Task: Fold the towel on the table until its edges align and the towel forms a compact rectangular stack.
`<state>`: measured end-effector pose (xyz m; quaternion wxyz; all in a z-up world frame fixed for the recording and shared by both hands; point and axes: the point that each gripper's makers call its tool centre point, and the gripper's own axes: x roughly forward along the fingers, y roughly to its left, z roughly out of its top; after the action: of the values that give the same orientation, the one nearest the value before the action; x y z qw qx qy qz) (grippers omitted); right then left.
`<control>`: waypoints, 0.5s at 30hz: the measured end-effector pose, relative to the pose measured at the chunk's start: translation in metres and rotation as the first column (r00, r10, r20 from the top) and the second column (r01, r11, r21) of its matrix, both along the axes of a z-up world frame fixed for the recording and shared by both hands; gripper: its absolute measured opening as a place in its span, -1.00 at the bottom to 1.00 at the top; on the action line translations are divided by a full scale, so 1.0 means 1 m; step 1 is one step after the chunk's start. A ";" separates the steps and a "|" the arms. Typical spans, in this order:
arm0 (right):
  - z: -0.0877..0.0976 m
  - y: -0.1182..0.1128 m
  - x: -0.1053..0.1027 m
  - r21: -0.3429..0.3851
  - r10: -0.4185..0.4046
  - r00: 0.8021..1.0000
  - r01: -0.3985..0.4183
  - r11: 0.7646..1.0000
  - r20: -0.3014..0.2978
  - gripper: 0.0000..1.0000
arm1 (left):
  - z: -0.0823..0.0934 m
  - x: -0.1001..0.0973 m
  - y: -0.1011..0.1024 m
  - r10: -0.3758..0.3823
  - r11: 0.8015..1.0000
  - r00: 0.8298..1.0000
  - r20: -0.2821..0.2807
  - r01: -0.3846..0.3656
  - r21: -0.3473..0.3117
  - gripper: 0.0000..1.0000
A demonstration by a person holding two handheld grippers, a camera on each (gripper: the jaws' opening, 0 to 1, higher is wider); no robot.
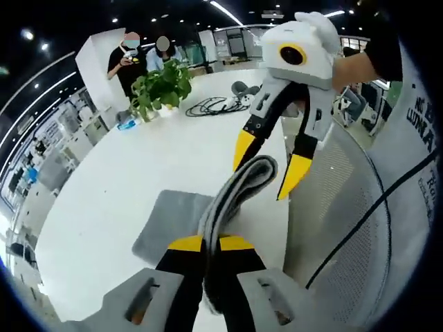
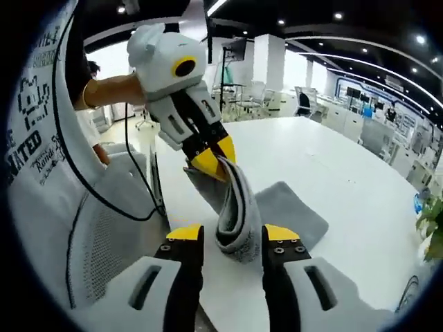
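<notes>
Yellow tips of my left claw (image 1: 211,243) sit nearest the lens, pinched narrow on the towel (image 1: 235,194), which rises between them as a thick grey band. I take the towel as my landmark. Under and around it spreads the white tabletop (image 1: 124,187), the biggest thing here. A flat part of the towel lies on the tabletop just left of the raised band in the left gripper view. Beyond the towel's far end hangs my right claw (image 1: 271,164), its jaws standing wide to either side of the band's rounded top without clamping it. From the right gripper view the same holds: the right claw (image 2: 232,238) straddles the hanging fold (image 2: 235,207) with a gap on each side, while the left claw (image 2: 211,155) grips the towel's upper end. Far past the towel stand a plant (image 1: 163,86) and a coil of cable (image 1: 218,105).

I judge the fold partly done: layers are doubled, but the bundle is lifted and one flap lies loose, so laying down and squaring edges remain.
</notes>
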<state>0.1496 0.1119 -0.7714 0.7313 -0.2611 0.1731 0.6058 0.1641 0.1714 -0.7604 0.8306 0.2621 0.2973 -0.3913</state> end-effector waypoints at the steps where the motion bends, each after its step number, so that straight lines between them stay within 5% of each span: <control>1: 0.001 0.002 0.000 0.008 -0.002 1.000 0.002 1.000 0.002 -0.43 | 0.000 0.000 0.000 -0.002 1.000 1.000 0.000 0.002 0.000 -0.89; 9: 0.006 0.007 0.014 0.027 -0.033 0.999 0.032 0.999 0.034 -0.83 | 0.001 0.005 -0.001 -0.019 1.000 1.000 -0.001 0.019 0.008 -0.89; 15: 0.012 0.004 0.025 0.116 -0.164 0.972 0.185 0.976 -0.166 -0.89 | 0.000 0.003 -0.002 -0.037 0.999 0.999 -0.001 0.037 0.005 -0.87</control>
<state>0.1746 0.1161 -0.7593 0.7817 -0.1485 0.2117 0.5675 0.1675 0.1699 -0.7602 0.8224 0.2694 0.2938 -0.4059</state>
